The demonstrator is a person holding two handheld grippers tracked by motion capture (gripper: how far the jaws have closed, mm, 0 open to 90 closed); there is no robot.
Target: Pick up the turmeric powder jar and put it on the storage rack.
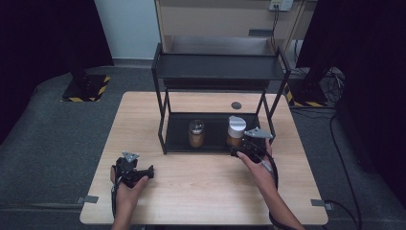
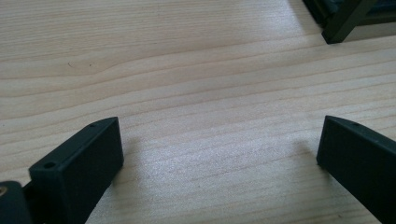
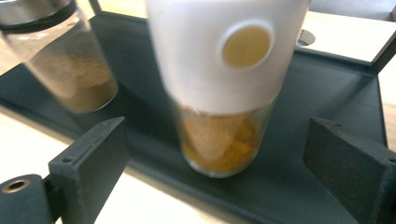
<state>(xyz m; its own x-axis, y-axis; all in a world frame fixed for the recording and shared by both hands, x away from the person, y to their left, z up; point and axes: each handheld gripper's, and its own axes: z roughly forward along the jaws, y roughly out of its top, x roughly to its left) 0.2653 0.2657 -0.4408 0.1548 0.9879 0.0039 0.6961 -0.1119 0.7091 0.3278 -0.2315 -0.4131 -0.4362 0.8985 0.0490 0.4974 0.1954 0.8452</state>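
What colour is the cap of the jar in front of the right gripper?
White cap, clearest in the right gripper view.

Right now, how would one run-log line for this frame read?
right gripper: open, jaws either side of white-lidded jar | jar: on rack bottom shelf | left gripper: open over table

Right gripper view. The right gripper (image 3: 212, 154) has its two black jaws standing wide apart, clear of the white-capped jar (image 3: 224, 88), which sits upright between and just beyond them on the black shelf tray (image 3: 327, 98). The jar holds yellow-brown contents (blurred). A second jar (image 3: 60, 60) with brown powder stands at upper left on the tray.
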